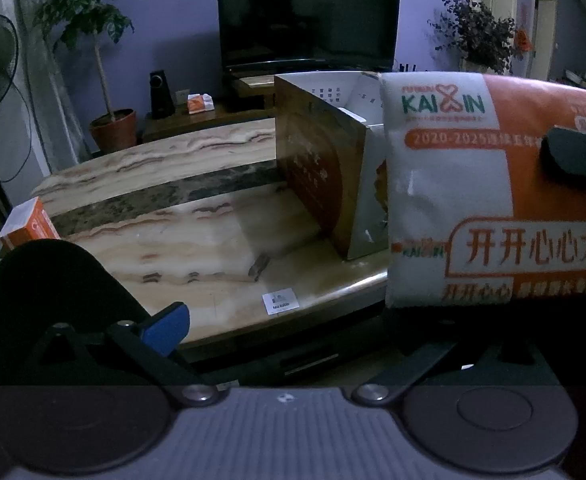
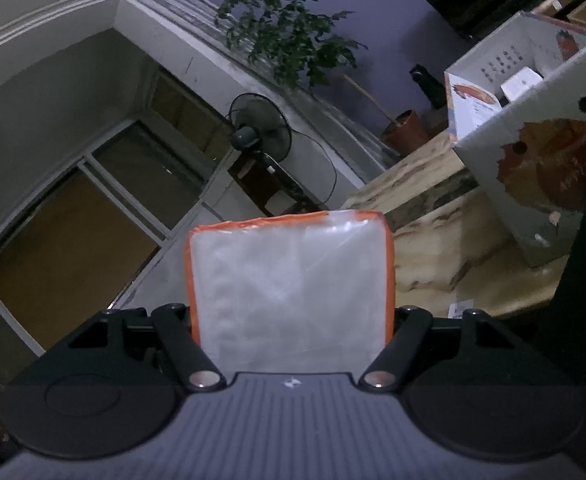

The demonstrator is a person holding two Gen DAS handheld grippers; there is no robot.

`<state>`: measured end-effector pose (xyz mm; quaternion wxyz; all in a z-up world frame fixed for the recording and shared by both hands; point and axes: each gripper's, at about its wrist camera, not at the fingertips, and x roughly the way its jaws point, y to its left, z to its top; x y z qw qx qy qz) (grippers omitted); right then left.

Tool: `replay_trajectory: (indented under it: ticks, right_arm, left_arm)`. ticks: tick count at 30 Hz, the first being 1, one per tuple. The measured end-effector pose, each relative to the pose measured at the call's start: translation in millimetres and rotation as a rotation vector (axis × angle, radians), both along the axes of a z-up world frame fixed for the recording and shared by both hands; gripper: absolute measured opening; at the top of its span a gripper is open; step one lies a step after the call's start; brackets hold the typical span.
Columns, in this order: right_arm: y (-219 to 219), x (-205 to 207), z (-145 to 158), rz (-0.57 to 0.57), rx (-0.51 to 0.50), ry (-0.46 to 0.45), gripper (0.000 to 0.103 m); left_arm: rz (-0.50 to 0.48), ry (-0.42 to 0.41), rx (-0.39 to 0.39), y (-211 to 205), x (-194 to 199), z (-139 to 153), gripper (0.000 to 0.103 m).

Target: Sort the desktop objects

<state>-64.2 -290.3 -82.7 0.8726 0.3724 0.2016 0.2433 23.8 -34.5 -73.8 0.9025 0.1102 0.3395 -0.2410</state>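
While the right gripper (image 2: 293, 320) has its jaws clamped across the tissue pack (image 2: 291, 288), the open box (image 2: 533, 128) sits upper right. Left gripper (image 1: 293, 320) jaws apart, empty.

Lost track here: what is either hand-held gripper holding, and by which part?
Right hand-held gripper clamps the tissue pack across one end; left hand-held gripper holds nothing.

R tongs (image 2: 293, 280) clamped wide, L tongs (image 1: 333, 280) open.
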Motion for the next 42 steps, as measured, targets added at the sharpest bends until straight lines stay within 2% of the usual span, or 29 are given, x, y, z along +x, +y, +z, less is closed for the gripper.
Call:
replay_trajectory:
  ticks: [14,21,25,27,29,34,39,42]
  right_arm:
    - [8.3,0.9,3.5,0.040,-0.027,-0.010,0.074]
    - [21.6,-3.4,12.3,0.059,-0.120,-0.052,0.073]
    - [24.1,-4.8,14.5,0.069,-0.134,-0.060,0.074]
    - [24.5,-5.4,15.1,0.071,-0.139,-0.061,0.074]
    - [25.9,-6.1,16.2,0.077,-0.147,-0.064,0.074]
    - [29.7,-8.3,20.4,0.097,-0.166,-0.083,0.074]
    - [31.8,-10.8,26.0,0.105,-0.173,-0.105,0.074]
    - [27.0,-9.9,27.7,0.091,-0.149,-0.118,0.073]
  left_arm:
    - [-0.012,-0.006,0.011,-1.7,-4.3,-1.0,0.102]
    - [-0.012,-0.016,0.008,-2.4,-5.6,-0.1,0.101]
    - [-0.023,-0.029,0.008,-3.8,-8.1,0.8,0.100]
    - [-0.033,-0.039,-0.004,-2.4,-10.1,1.9,0.093]
    - [-0.056,-0.062,-0.016,-2.4,-14.8,3.3,0.076]
    - [-0.105,-0.082,-0.041,-4.6,-20.8,5.0,0.053]
    - [-0.141,-0.089,-0.078,-4.2,-20.9,8.5,0.043]
    - [-0.150,-0.132,-0.127,-0.6,-22.6,13.6,0.037]
